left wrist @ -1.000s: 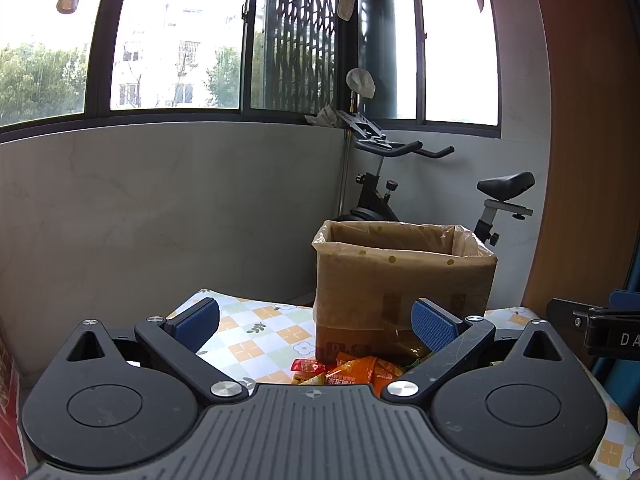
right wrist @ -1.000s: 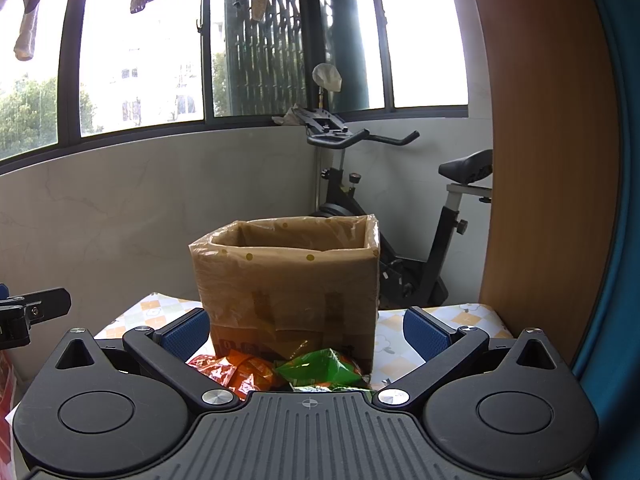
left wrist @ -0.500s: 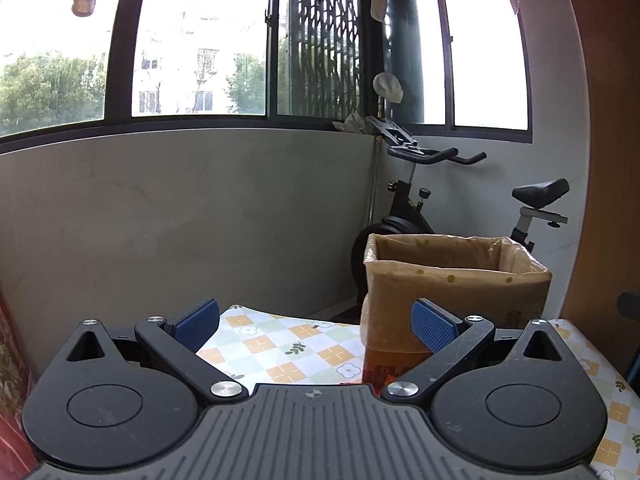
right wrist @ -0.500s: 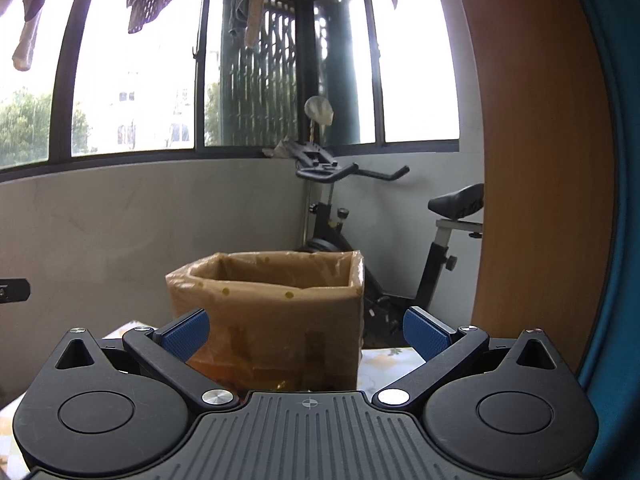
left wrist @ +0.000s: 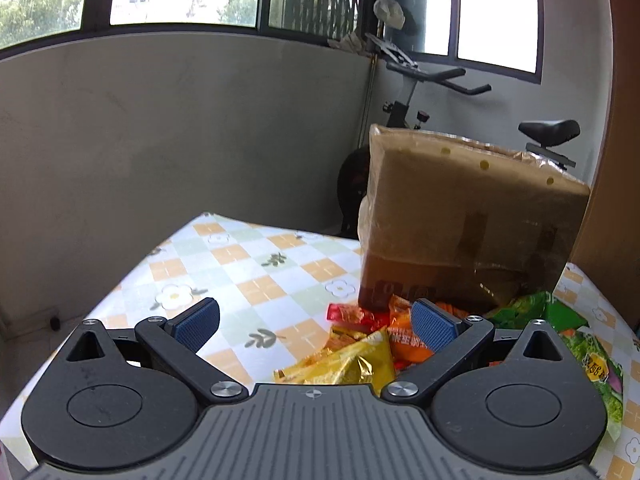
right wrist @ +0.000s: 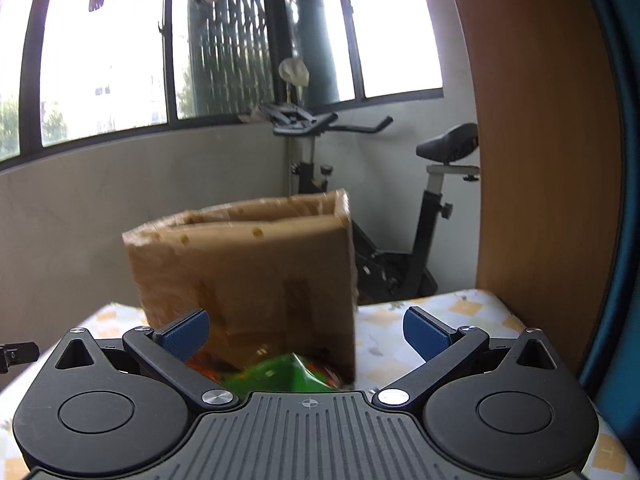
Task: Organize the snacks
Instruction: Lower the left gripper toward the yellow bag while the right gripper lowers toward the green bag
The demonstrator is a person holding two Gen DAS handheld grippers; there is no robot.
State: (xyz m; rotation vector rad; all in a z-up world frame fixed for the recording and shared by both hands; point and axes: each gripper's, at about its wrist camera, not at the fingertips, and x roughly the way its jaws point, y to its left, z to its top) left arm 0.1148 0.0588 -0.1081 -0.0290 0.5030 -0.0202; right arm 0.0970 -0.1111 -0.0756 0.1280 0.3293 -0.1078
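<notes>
Though print marks the orange snack packet (left wrist: 408, 345), none reads clearly.

Matt brown cardboard box (left wrist: 460, 216) under glossy tape; crinkled shiny foil snack packets (left wrist: 360, 356); smooth patterned cloth on desk (left wrist: 248, 272); matt black plastic gripper (left wrist: 314, 326) with textured blue pads (left wrist: 430, 326); bright metal screws.

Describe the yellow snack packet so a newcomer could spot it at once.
Find the tall cardboard box standing on the checked tablecloth. A heap of snack packets lies at its foot. The yellow snack packet is the shiny gold foil one at the heap's near edge, with the orange packet and green bag beyond it.
</notes>
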